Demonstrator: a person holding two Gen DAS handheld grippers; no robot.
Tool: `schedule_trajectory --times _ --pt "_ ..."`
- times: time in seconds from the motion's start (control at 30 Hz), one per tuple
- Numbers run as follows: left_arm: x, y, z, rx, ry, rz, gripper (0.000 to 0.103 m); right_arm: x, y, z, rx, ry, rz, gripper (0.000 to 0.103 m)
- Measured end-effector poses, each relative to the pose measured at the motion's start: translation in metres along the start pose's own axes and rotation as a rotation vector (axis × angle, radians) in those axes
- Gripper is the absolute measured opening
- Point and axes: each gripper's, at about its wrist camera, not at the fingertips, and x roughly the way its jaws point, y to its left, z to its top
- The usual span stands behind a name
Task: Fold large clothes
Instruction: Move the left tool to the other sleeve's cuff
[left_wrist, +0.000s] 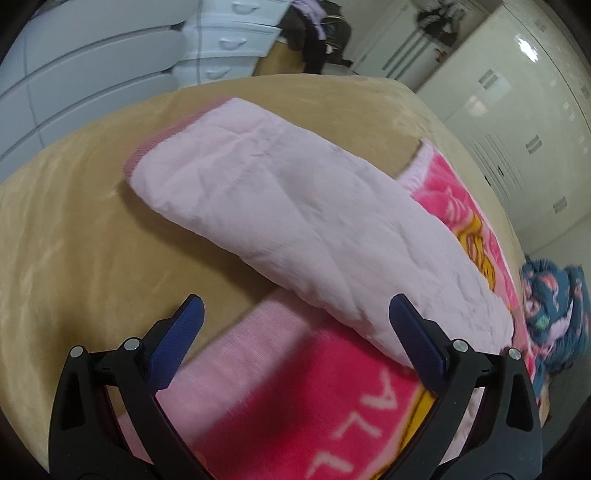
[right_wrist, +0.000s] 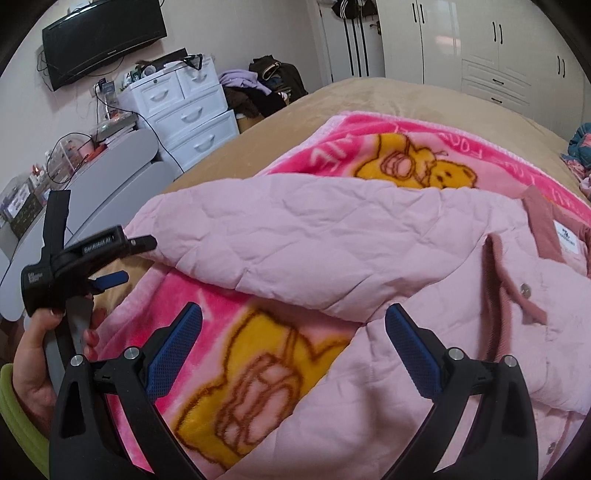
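Observation:
A pale pink quilted jacket (right_wrist: 369, 258) lies on a bright pink cartoon blanket (right_wrist: 258, 354) on a bed. Its sleeve (left_wrist: 280, 214) stretches out across the blanket toward the bed's left side, with a darker pink cuff (left_wrist: 142, 157). My left gripper (left_wrist: 295, 317) is open and empty, hovering just short of the sleeve near its shoulder end. It also shows in the right wrist view (right_wrist: 122, 266), at the sleeve's cuff end, held by a hand. My right gripper (right_wrist: 293, 332) is open and empty above the jacket's body near the armpit. The collar and label (right_wrist: 561, 240) lie to the right.
The bed has a tan cover (left_wrist: 74, 240). White drawers (right_wrist: 188, 110) and a pile of dark clothes (right_wrist: 266, 88) stand beyond the bed's far edge. White wardrobes (right_wrist: 480, 48) line the back wall. A blue patterned cloth (left_wrist: 554, 306) lies at the bed's right side.

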Motion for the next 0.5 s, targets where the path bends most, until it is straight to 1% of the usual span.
schedule_trajectory --times 0.17,0.3,0.4,0.5 --pt "0.004 0.014 0.012 -0.054 -0.026 -0.029 0.094 0.007 0.0 -0.004 0.008 0.009 0.006 0.099" --pt "0.014 0.023 0.019 -0.106 -0.029 -0.071 0.094 0.01 -0.001 -0.006 0.012 0.013 0.012 0.099" --pt "0.027 0.031 0.025 -0.167 -0.024 -0.096 0.094 0.009 -0.003 -0.009 0.017 0.016 0.015 0.099" --pt "0.032 0.035 0.03 -0.196 -0.03 -0.101 0.094 0.005 -0.005 -0.012 0.022 0.013 0.014 0.099"
